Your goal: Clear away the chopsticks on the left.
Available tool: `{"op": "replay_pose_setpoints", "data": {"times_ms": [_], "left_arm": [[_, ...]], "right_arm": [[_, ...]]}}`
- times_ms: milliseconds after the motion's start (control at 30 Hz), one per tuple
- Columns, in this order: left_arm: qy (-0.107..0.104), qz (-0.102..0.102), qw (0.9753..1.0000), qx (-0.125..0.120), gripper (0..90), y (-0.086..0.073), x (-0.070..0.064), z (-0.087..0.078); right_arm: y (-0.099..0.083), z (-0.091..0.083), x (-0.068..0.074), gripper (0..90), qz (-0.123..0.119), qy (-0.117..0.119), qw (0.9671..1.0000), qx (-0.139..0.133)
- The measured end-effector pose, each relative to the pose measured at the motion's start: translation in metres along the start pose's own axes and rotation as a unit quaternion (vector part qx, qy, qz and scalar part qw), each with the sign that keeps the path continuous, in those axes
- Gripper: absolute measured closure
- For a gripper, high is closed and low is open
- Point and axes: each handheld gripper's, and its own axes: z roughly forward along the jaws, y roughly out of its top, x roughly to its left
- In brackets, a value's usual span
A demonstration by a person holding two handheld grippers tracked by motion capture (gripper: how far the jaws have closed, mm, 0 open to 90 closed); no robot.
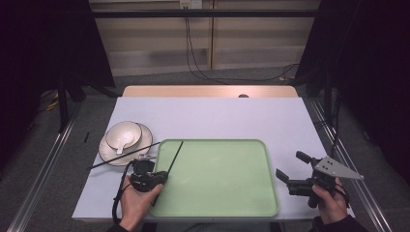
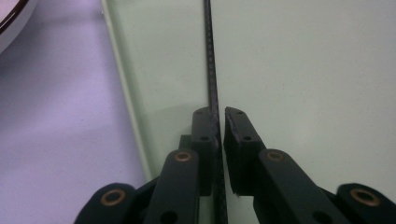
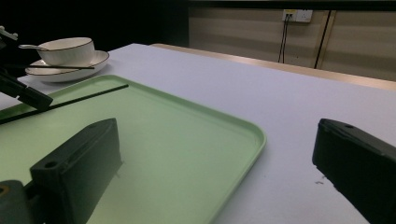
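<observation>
1. Two chopsticks are in play: one chopstick (image 1: 175,155) is pinched between the jaws of the left gripper (image 1: 162,177), the other chopstick (image 1: 123,155) lies across the plate (image 1: 109,153).
2. Seen in the left gripper view, the held chopstick (image 2: 211,70) runs straight out from between the two black jaws, which press on it from both sides, and reaches forward over the green tray (image 2: 303,70).
3. From the high view, this stick slants up and to the right from the left gripper, its far tip over the tray's (image 1: 217,193) upper left corner.
4. That gripper sits at the tray's left rim, near its lower left corner, in the person's left hand (image 1: 135,200).
5. A white bowl (image 1: 124,135) with a spoon (image 1: 122,144) stands on the plate, just left of the tray on the pale table (image 1: 217,116).
6. Off to the tray's right, the right gripper (image 1: 289,166) rests apart from the rim with its jaws spread wide and nothing between them; the right gripper view shows tray edge and bare table between them.
</observation>
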Motion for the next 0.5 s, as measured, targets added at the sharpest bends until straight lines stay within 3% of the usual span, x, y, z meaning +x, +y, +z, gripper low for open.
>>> {"op": "replay_pose_setpoints", "data": {"times_ms": [100, 167, 233, 267, 300, 500], "left_arm": [[-0.008, 0.001, 1.0, -0.005, 78.2, 0.0, 0.001, 0.0], [-0.025, 0.011, 0.9991, -0.033, 68.7, 0.001, 0.003, -0.005], [-0.026, 0.015, 0.9986, -0.044, 66.8, 0.002, 0.004, -0.008], [-0.019, 0.021, 0.9981, -0.054, 59.5, 0.003, 0.005, -0.01], [-0.021, 0.023, 0.9977, -0.06, 59.5, 0.003, 0.006, -0.013], [-0.037, 0.047, 0.9943, -0.088, 38.8, 0.0, 0.011, -0.024]], "right_arm": [[0.0, 0.0, 0.0, 0.7, -0.001, 0.001, 1.0, 0.001], [0.0, 0.0, 0.0, 0.7, -0.004, 0.001, 1.0, 0.006], [0.0, 0.0, 0.0, 0.7, -0.005, 0.002, 1.0, 0.005], [0.0, 0.0, -0.001, 0.8, -0.005, 0.001, 1.0, 0.004], [0.0, 0.0, -0.001, 0.8, -0.005, 0.001, 1.0, 0.004], [0.0, 0.0, -0.001, 0.8, -0.005, 0.002, 1.0, 0.002]]}}
